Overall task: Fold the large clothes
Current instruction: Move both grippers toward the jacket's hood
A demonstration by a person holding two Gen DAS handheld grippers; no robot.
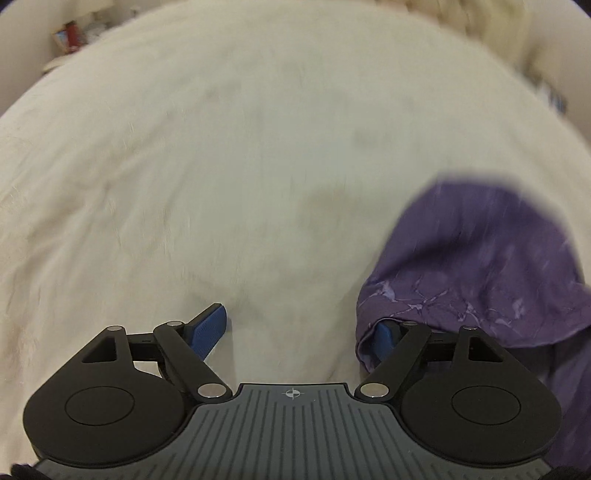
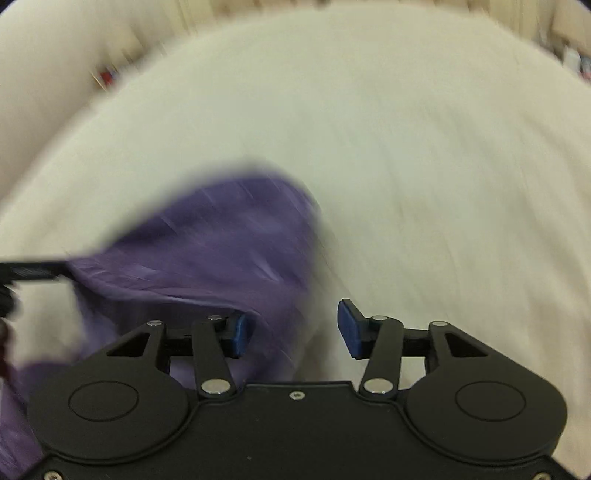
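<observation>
Here the left gripper [image 1: 297,330] is spread wide over a cream bedsheet [image 1: 221,166], gripping nothing, though the purple garment [image 1: 480,266] drapes over its right blue pad [image 1: 384,339]. The right gripper [image 2: 293,330] is likewise open, with the garment bunched against its left pad [image 2: 240,334]. Both views are blurred.

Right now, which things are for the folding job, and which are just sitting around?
For the job:
purple garment
left gripper, open
right gripper, open
white sheet it lies on

Just lying about:
red item, far off and blurry
cream fluffy thing at the far edge
</observation>
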